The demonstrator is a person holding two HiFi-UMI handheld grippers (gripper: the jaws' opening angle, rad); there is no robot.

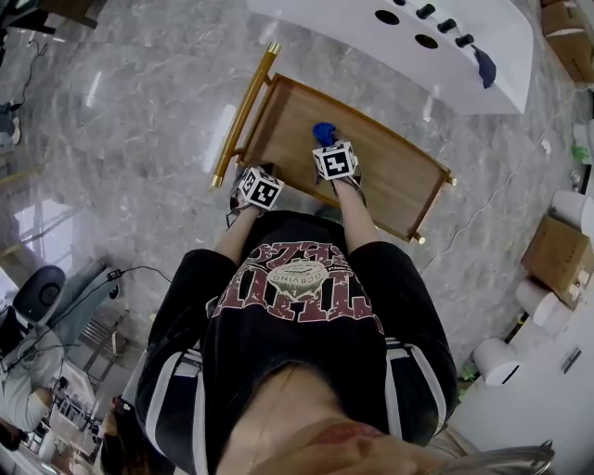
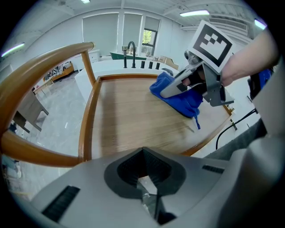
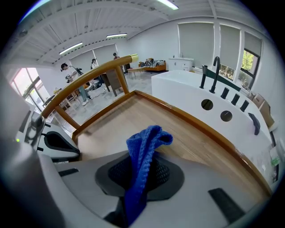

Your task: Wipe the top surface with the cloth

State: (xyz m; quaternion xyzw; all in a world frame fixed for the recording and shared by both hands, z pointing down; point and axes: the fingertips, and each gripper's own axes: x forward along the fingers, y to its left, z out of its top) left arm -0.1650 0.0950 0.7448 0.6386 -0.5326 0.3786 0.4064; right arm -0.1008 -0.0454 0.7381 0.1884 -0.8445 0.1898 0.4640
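right gripper (image 3: 139,189) has its fingers clamped on the cloth (image 3: 144,149), a bunched blue knit rag folded over at the top. it's down on the bench (image 2: 120,120) about mid-top, toward the handle (image 1: 243,116) end. left gripper (image 2: 149,198) hovers at the near edge by the handle corner, fingers together, empty. wiping looks barely begun, i'd say: no streaks, most wood left.

A white counter (image 1: 325,19) with a black faucet (image 3: 216,75) stands far; cardboard boxes (image 1: 557,252) and white rolls (image 1: 497,360) sit right.
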